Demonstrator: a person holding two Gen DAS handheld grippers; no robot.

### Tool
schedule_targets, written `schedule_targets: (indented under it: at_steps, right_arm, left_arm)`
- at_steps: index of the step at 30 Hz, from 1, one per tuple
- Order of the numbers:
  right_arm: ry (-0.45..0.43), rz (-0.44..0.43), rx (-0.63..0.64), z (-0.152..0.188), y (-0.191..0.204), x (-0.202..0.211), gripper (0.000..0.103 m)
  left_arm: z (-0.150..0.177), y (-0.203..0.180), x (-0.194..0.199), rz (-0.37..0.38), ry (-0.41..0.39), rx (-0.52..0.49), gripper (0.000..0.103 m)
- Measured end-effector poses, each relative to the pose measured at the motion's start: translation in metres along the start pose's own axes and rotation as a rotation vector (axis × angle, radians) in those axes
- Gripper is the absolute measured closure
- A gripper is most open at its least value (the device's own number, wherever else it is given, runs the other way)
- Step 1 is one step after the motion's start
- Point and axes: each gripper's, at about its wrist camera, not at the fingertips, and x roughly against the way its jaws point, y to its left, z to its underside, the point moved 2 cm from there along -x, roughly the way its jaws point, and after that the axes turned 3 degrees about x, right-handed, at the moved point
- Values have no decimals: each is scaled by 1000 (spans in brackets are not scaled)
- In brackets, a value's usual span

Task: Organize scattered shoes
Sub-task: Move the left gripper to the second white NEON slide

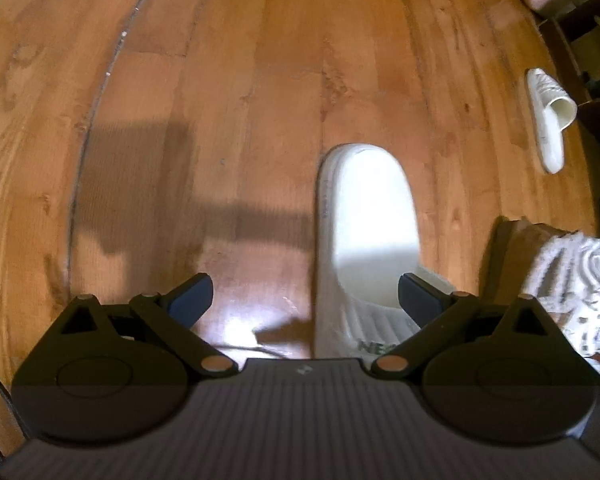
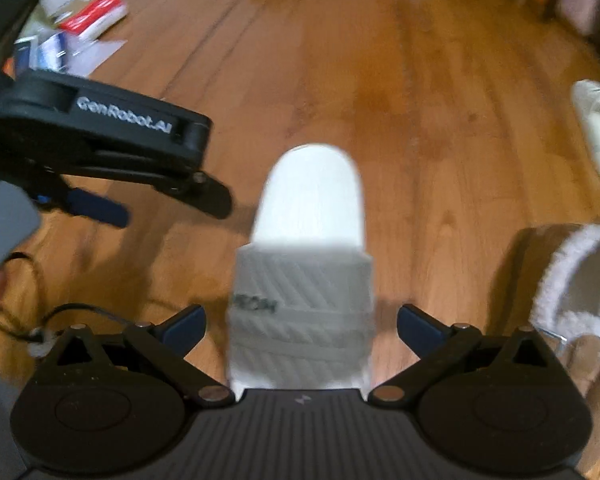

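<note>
A white slide sandal [image 2: 306, 264] lies flat on the wooden floor [image 2: 380, 80], its ribbed strap nearest the right tongs [image 2: 300, 326] and its smooth footbed running away from them; dark lettering on the strap is too blurred to read. The right tongs are spread wide with the strap between their blue-tipped fingers [image 2: 184, 328], neither finger touching it — released, holding nothing. In the left wrist view the same sandal [image 1: 366, 216] sits to the right of centre, and the left tongs [image 1: 304, 298] are likewise spread apart and empty, the right-hand finger [image 1: 418, 298] overlapping the strap's edge in the picture; whether it touches cannot be told. From the right wrist view the left tongs [image 2: 100, 208] hang over the floor just left of the sandal, clear of it. To the sandal's right, near it, lies a fluffy white slipper [image 2: 572, 292] with a brown sole. Farther off toward the right edge of the floor rests a second white slide sandal [image 1: 548, 116], apart from the first, beside dark furniture [image 1: 592, 80]. At the far left corner of the floor there is a scatter of papers and packets [image 2: 84, 24], well away. A dark cable [image 2: 80, 312] trails across the floor near the left of the right tongs.
</note>
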Motion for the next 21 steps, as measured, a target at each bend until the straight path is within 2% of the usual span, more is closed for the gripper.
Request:
schedule_targets:
  at_steps: [2,5,6,8,10,12,13,14,16,17,20,21]
  right_arm:
    - [72,-58,-35,-12,-12,3,2]
    - [247,-161,-193,-41,-56,19,7]
    - [286,-162,-243,-49,-74,30,9]
    - [306,-106,-269,-57,-102,51,9]
    - [295,18,-238,-60,-132,83,9]
    - [260,130,-184,-61,-163,114,8]
    - [232,155,-151,-62,-178,125,8]
    - [209,161,-137,-63,-190,128,8]
    - [103,160,-129,-66,-225,138,8]
    - [47,155,-133,-69,-241,141,8]
    - [-57,136,-161,-73,-281,142,11]
    - [-51,136,-172,-76,-298,140,13]
  left_arm:
    - [1,-2,3,40,-2,4,2]
    - [8,-19,7,69,-21,-51,2]
    - [11,-26,5,69,-18,-74,2]
    - [17,-39,1,68,-13,-119,2]
    - [27,-64,-8,74,4,-181,2]
    - [28,-85,-13,92,30,-190,2]
    - [26,-106,-14,84,23,-177,2]
    - [25,-115,-13,78,16,-180,2]
    - [21,-176,-16,21,-29,-305,2]
    - [17,-200,-22,0,-36,-331,2]
    - [-3,-259,-46,-4,-31,-341,2]
    - [-18,-284,-61,7,-22,-338,2]
